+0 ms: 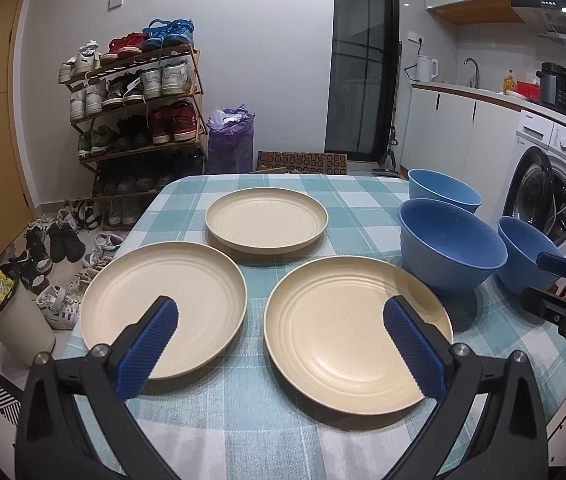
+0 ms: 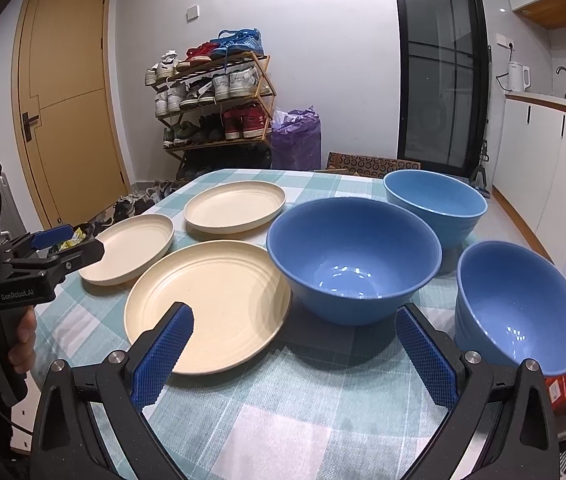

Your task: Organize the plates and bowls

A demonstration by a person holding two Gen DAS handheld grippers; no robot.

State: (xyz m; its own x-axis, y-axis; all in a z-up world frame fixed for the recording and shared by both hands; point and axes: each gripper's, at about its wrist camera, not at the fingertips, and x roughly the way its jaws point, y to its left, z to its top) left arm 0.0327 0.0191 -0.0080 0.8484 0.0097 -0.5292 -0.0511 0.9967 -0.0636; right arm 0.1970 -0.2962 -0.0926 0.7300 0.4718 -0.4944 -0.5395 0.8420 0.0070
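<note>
**Plates and bowls spread out, both grippers empty**

Three shallow cream plastic plates lie singly on the table: the nearest cream plate point(image 1: 357, 336) at centre right of the left wrist view, a second cream plate point(image 1: 163, 308) at lower left, and a far cream plate point(image 1: 267, 220) at upper centre. To their right stand three deep blue plastic bowls: a large blue bowl point(image 2: 353, 258) in the middle of the right wrist view, a far blue bowl point(image 2: 437, 204) at upper right, and a near blue bowl point(image 2: 519, 308) at the right edge, close to the table's side. All rest on a teal-and-white checked tablecloth point(image 2: 283, 420).

The near blue bowl looks easiest to knock off, should a finger nudge its wall. A thin plate rim may slip from a pinch and drag the loose cloth.

The left gripper point(image 1: 281, 344) hovers above the two front plates, fingers wide apart, touching nothing. The right gripper point(image 2: 295, 354) is likewise spread wide and empty, in front of the large blue bowl.
</note>
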